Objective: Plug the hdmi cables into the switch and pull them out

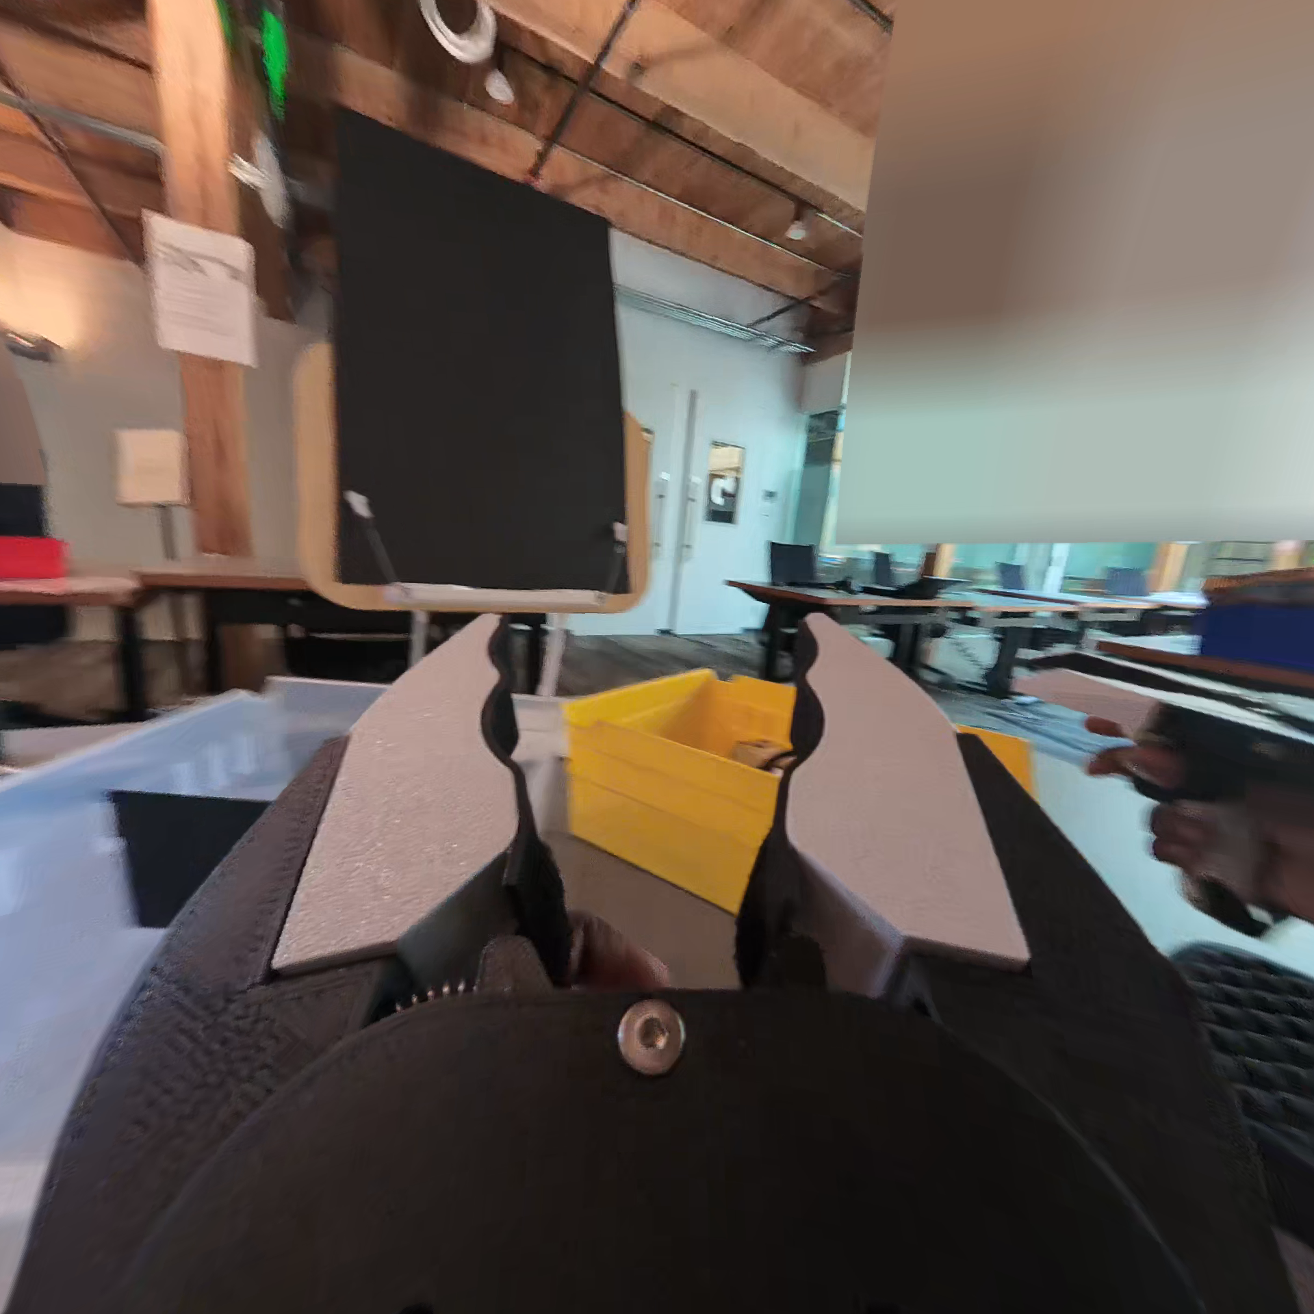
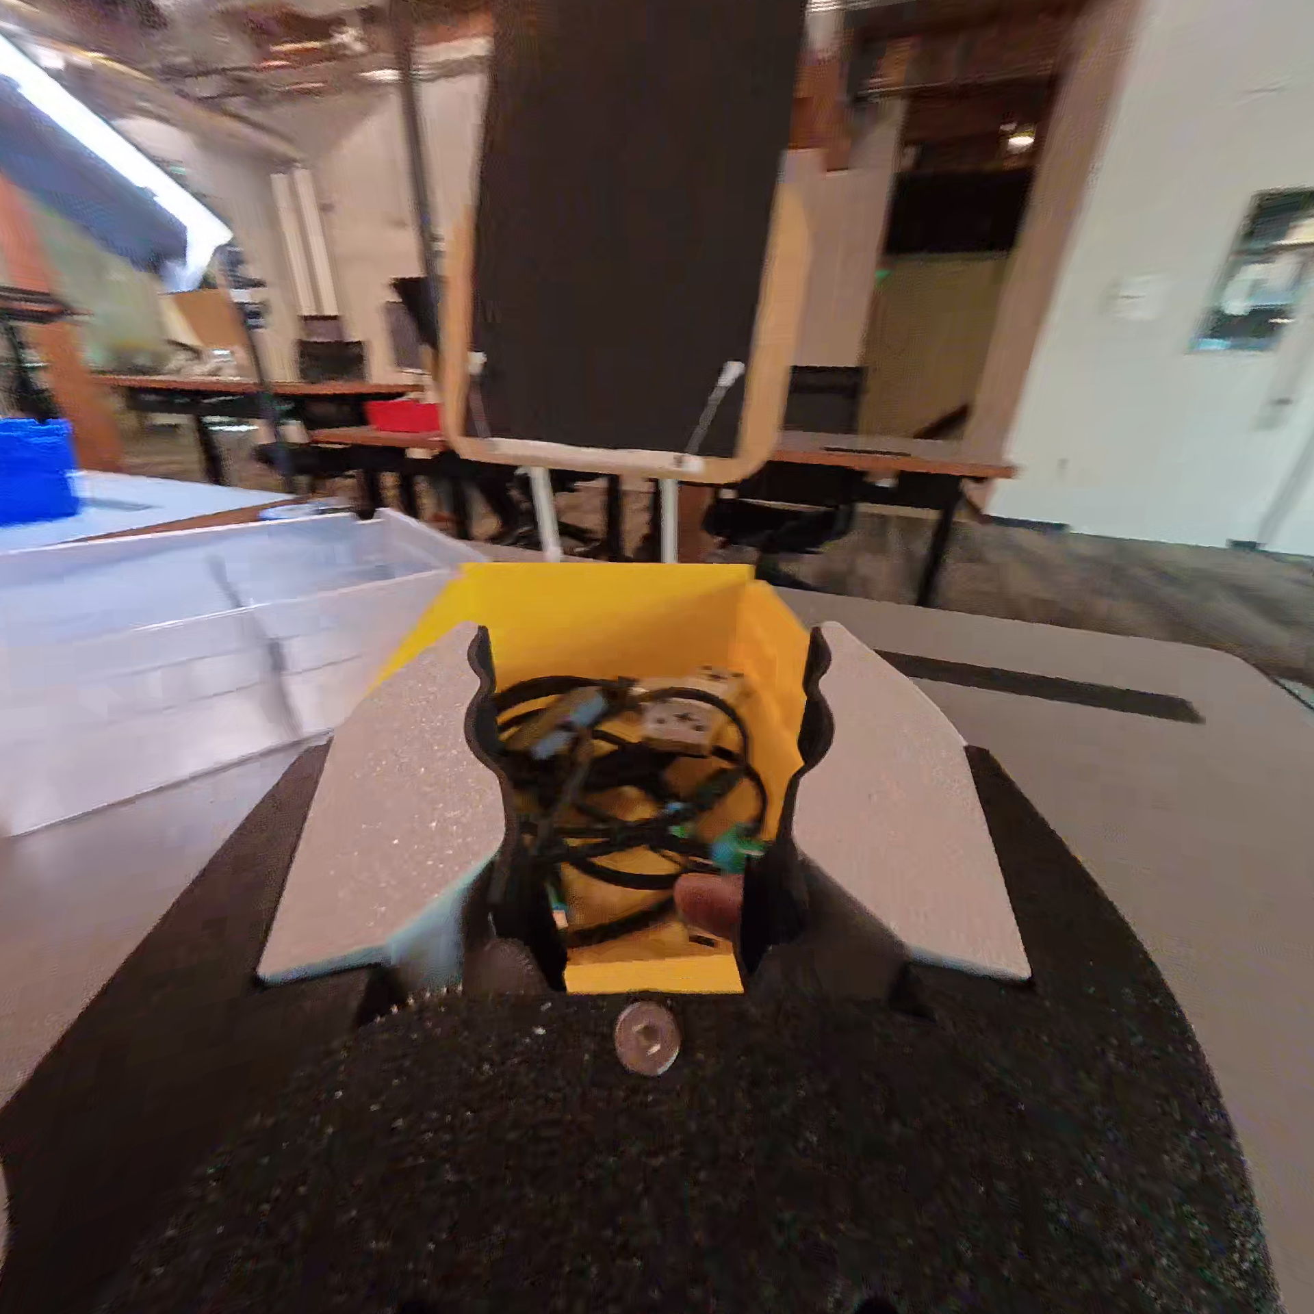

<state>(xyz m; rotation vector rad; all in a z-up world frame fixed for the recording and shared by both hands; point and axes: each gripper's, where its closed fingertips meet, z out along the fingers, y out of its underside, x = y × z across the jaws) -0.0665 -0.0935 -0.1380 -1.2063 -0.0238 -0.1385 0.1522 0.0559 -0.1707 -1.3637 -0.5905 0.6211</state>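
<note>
sitting in the yellow bin (image 2: 611,604) was the whole task pile: a tangle of black hdmi cables (image 2: 626,803) with the pale boxy switch (image 2: 686,718) lying on top toward the back wall of the bin. couldn't make out whether anything was plugged in, too blurry. the right gripper (image 2: 647,682) hung right over the near edge of the bin with its fingers (image 2: 398,789) spread wide, gripping nothing and touching nothing, the cables showing in the gap between them. the left gripper (image 1: 650,682) was just as wide apart and empty, off to the left of the same bin (image 1: 668,782), held above the table. at the right edge of the left wrist view a hand (image 1: 1166,803) showed, blurred. left of the bin sat a clear plastic tub (image 2: 213,640) on the grey table (image 2: 1138,818), and behind it a black board (image 2: 633,234) stood upright on a light wooden stand.
</note>
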